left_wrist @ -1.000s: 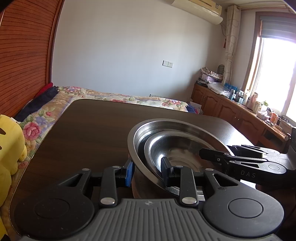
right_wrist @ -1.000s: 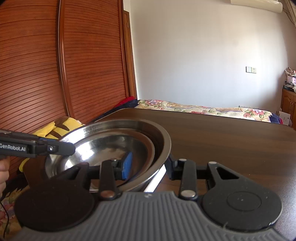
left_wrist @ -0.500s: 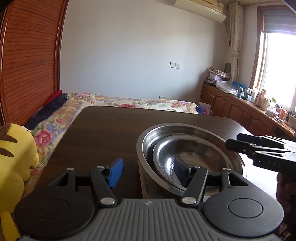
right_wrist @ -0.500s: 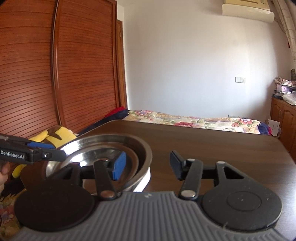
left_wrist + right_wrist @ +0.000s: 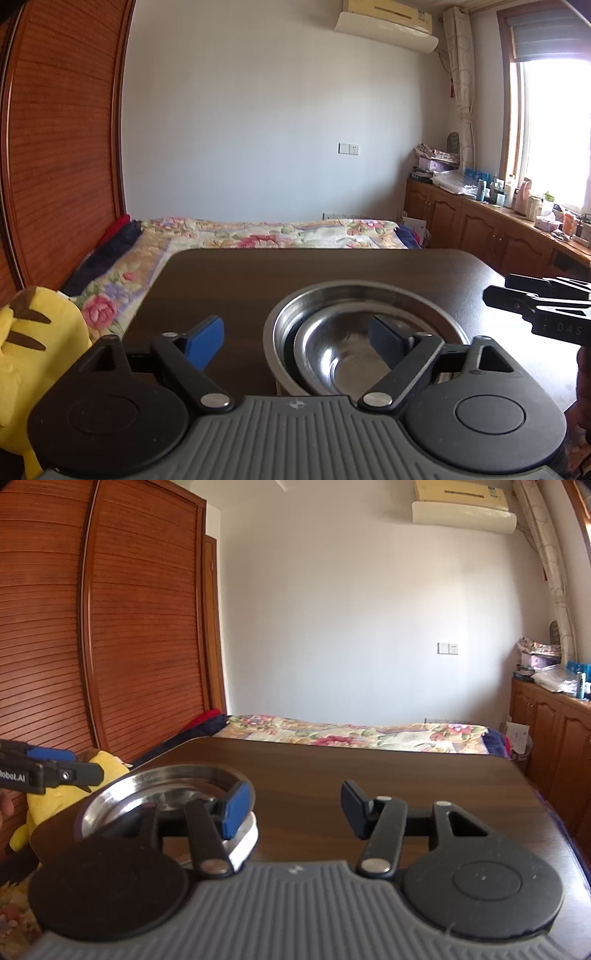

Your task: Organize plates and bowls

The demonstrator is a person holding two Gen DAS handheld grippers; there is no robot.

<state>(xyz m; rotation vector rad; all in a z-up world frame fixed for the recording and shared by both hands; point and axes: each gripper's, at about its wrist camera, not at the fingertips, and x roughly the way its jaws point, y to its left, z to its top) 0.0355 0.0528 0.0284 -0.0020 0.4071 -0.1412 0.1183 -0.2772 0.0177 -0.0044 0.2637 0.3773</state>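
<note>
Left wrist view has the smaller shiny steel bowl (image 5: 343,354) nested inside the wide stainless steel bowl (image 5: 365,295) on the dark wooden counter (image 5: 240,280), stacked to save room, so the left tongs (image 5: 295,341) and right tongs (image 5: 291,808) both gape empty.

Bench (image 5: 229,280): dark brown wood-grain top with rounded far corners, seen from both wrist views. On it, toward the near edge, a large steel bowl (image 5: 275,332) with a smaller steel bowl (image 5: 321,354) nested inside (the smaller one sits off-centre, toward the near side). The rest of the top shows bare wood. A bed with a floral cover (image 5: 258,232) lies beyond the far edge.
</note>
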